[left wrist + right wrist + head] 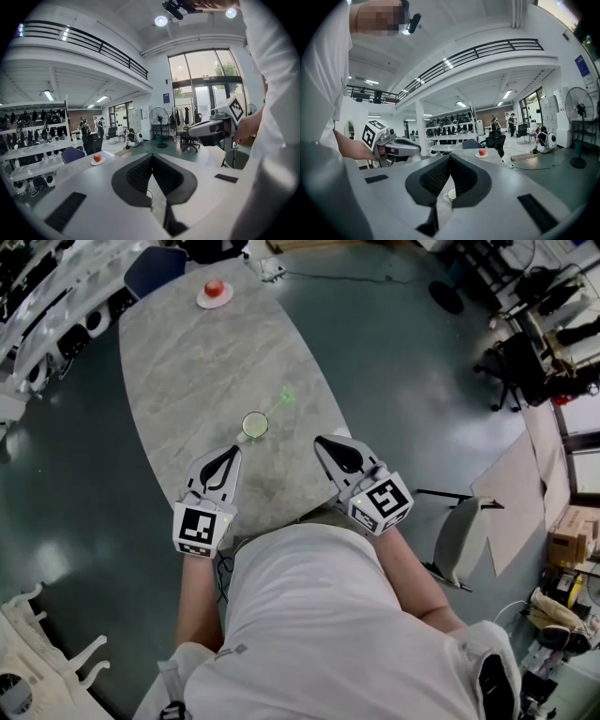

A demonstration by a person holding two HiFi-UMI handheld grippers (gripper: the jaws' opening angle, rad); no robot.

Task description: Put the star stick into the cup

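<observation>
Head view: a grey marbled bench (187, 362) stands on a dark glossy floor (394, 352) and bears the cup (254, 425) near its front edge. The star stick (286, 397) reaches the cup's rim. A plate (215, 298) sits far off. Left claw (234, 452) and right claw (320, 441) hover pinched together, empty.

Perhaps an apple (214, 287), on plate (226, 300)

1. I see bright daylight from tall windows (201, 89), upper right of the left gripper view; ceiling lamps (161, 20) flare.
2. Both gripper views bulge, corners black.
3. Head view looks soft, shadows faint.
</observation>
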